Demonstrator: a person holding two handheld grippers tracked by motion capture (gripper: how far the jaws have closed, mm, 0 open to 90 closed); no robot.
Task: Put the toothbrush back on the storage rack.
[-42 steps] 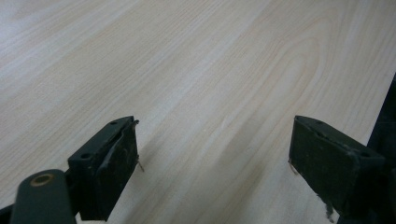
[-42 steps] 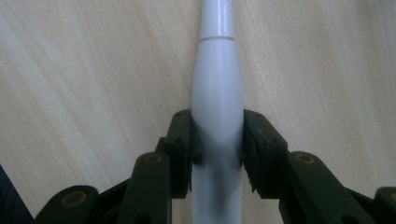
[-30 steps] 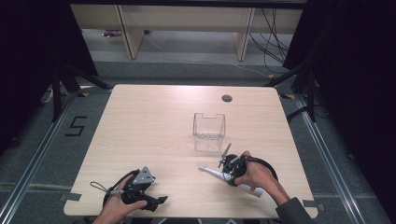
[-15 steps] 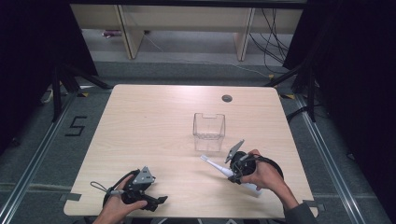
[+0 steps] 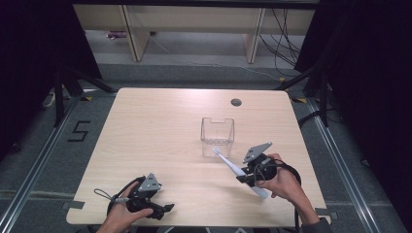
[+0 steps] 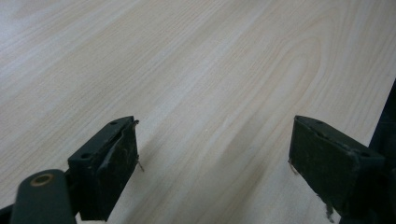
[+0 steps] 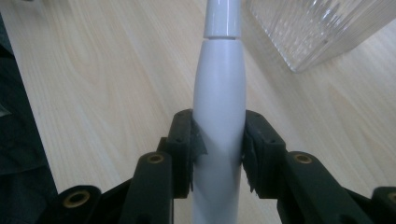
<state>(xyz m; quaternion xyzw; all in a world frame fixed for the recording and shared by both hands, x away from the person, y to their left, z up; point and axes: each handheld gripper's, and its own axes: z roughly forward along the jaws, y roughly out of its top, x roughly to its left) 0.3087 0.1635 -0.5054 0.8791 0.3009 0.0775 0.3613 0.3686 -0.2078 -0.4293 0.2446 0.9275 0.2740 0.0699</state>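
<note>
Two grippers — the left gripper [image 5: 163, 209] at the near edge of the table [image 5: 155, 131], jaws apart, and the right gripper [image 5: 243, 175] with its jaws clamped on something. One white electric toothbrush [image 5: 238, 172] sits in that grip, its head pointing up and away beyond the jaws. One clear plastic container [image 5: 217, 137] stands just past the toothbrush's tip, ahead of the right gripper. One dark round hole [image 5: 236, 102] lies farther off behind the container. One table — two hands on it.
</note>
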